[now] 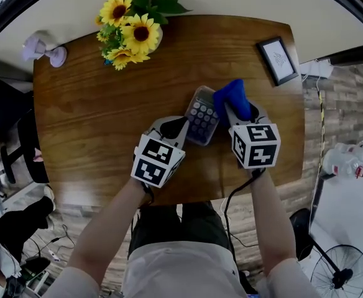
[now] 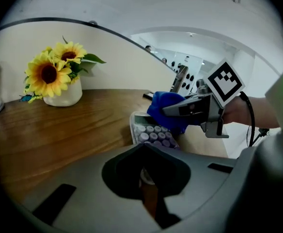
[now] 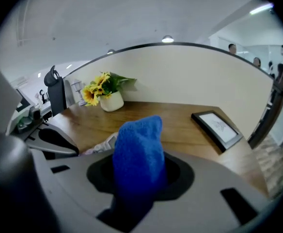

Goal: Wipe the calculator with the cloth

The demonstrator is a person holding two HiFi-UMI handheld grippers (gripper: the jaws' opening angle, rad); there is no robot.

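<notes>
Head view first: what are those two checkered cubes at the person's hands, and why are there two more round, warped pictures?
There is no robot here. A person holds a two-jaw gripper in each hand, and each marker cube is part of its gripper. The head view comes from a camera on the person's head, looking steeply down at a wooden table. The other two pictures come from wide-angle cameras that ride on the grippers and look along their jaws, which is why they look warped. On the table are a calculator, a vase of sunflowers and a framed picture. The right gripper is shut on a blue cloth, held at the calculator's far end. The left gripper seems to pinch the calculator's near edge, probably to steady it.
</notes>
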